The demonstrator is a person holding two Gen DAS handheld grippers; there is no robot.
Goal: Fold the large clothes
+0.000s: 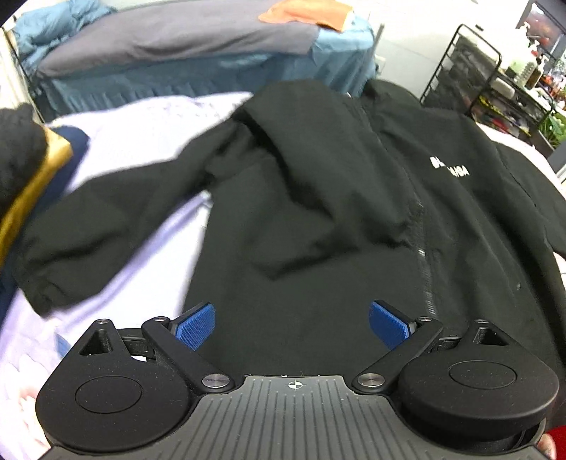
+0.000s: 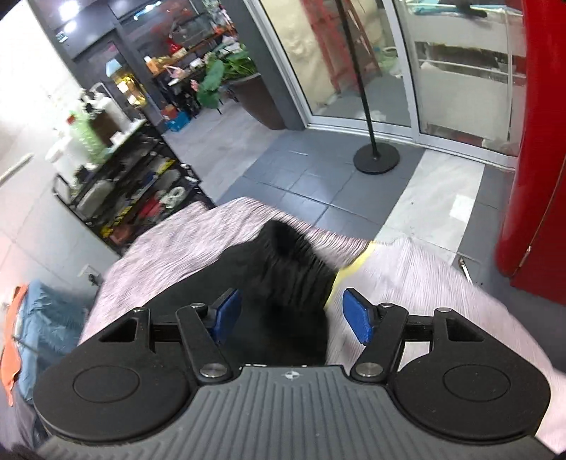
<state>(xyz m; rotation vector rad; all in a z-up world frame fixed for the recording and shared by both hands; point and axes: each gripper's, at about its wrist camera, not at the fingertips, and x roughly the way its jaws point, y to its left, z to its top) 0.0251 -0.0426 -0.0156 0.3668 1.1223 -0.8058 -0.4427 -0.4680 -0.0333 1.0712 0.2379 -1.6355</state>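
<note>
A large black zip jacket (image 1: 336, 212) with white chest lettering lies front up on a pale lilac bed sheet (image 1: 141, 148). One sleeve (image 1: 88, 226) stretches to the left, and another fold of it lies across the chest. My left gripper (image 1: 292, 323) is open and empty just above the jacket's lower body. In the right wrist view, a black part of the jacket (image 2: 283, 276) lies on the sheet between the jaws of my right gripper (image 2: 292, 315), which is open. The image there is motion-blurred.
A blue and grey bedding pile (image 1: 169, 46) with an orange cloth (image 1: 307, 14) lies behind the bed. A black wire shelf rack (image 1: 488, 81) stands at the right; it also shows in the right wrist view (image 2: 134, 191). A black stand base (image 2: 376, 159) and a red cabinet (image 2: 537, 141) are on the tiled floor.
</note>
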